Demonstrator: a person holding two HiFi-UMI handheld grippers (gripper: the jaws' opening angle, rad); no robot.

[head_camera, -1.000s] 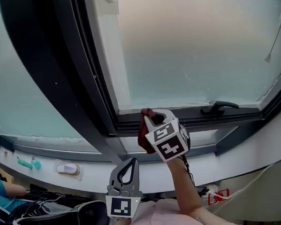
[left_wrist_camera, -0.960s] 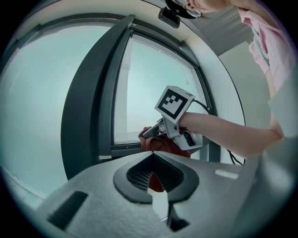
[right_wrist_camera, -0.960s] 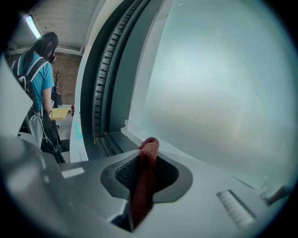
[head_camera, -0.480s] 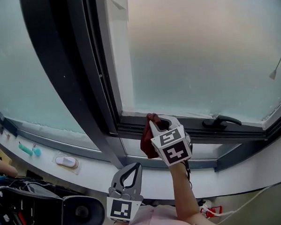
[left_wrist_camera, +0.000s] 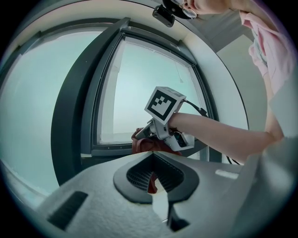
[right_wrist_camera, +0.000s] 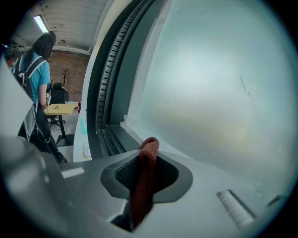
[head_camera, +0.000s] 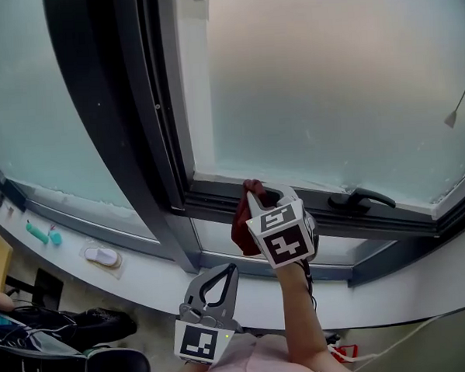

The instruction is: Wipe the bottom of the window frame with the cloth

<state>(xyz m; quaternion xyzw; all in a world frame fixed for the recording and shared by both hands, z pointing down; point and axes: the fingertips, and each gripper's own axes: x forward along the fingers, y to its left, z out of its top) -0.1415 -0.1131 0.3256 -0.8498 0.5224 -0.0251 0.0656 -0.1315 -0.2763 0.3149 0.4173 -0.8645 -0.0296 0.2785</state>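
the cloth (head_camera: 241, 222), dark red and bunched, hung from the right gripper (head_camera: 258, 194) against the bottom rail of the window frame (head_camera: 210, 199), near its left corner. in the head view i could not tell whether the fabric truly pressed on the rail or only hung in front of it. the window handle (head_camera: 362, 199) lay on the same rail further to the right. a wipe that way could catch the cloth on it, or knock the gripper against it. the left gripper (head_camera: 215, 279) hung low, well apart from the frame, and took no part in the work.

in the left gripper view its jaws were pressed together with nothing between them. beyond them the right gripper sat at the foot of the pane with the cloth folded beneath it. much of the fabric trailed below the rail, so a pass might wipe only a thin strip and leave the rest dirty.

in the right gripper view the jaws pinched a narrow fold of the cloth, with a small loop standing above the tips and the frosted glass (right_wrist_camera: 209, 83) close ahead. so little was held that, to my mind, drag along the rail could pull the fold free. with only that loop leading, the hard jaw tips could scrape the frame or the glass. a person (right_wrist_camera: 35, 65) stood far off to the left, well clear.
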